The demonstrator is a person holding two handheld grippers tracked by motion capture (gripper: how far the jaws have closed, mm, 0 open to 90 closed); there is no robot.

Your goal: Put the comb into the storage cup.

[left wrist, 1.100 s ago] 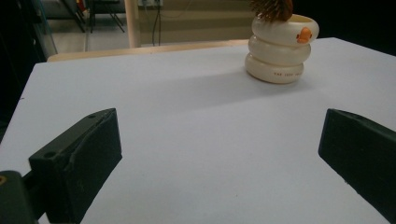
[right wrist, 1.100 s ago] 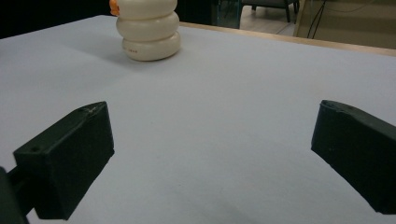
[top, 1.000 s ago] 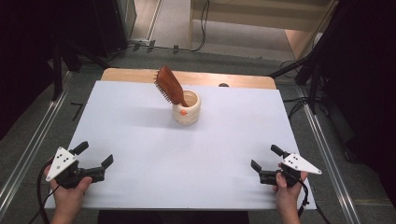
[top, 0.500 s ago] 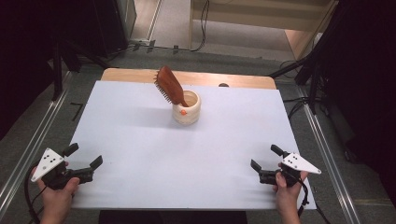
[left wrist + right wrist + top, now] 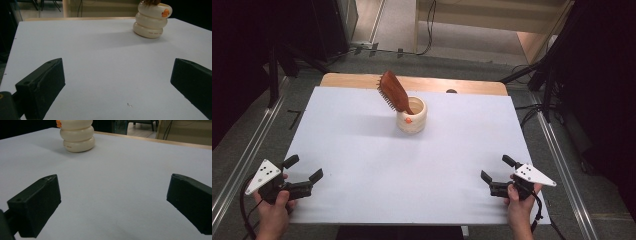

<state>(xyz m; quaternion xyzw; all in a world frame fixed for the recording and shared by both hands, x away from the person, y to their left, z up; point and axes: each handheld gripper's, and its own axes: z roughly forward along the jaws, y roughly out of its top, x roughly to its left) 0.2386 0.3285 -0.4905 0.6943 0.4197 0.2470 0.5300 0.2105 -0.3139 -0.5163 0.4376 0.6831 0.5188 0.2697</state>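
A cream ribbed cup with a small orange mark stands at the back middle of the white table. A brown wooden hairbrush leans out of it, tilted up and to the left. The cup appears far off in the left gripper view, and the cup likewise in the right gripper view. My left gripper rests open near the front left edge, nothing between its jaws. My right gripper rests open near the front right corner, also holding nothing.
A wooden strip borders the table's far edge. Metal rails run along both sides of the table, with cables and dark stands on the floor behind. White surface lies between the grippers and the cup.
My left gripper drew back to the left and toward the front edge, then shifted slightly right again. The right gripper, cup and brush stayed put.
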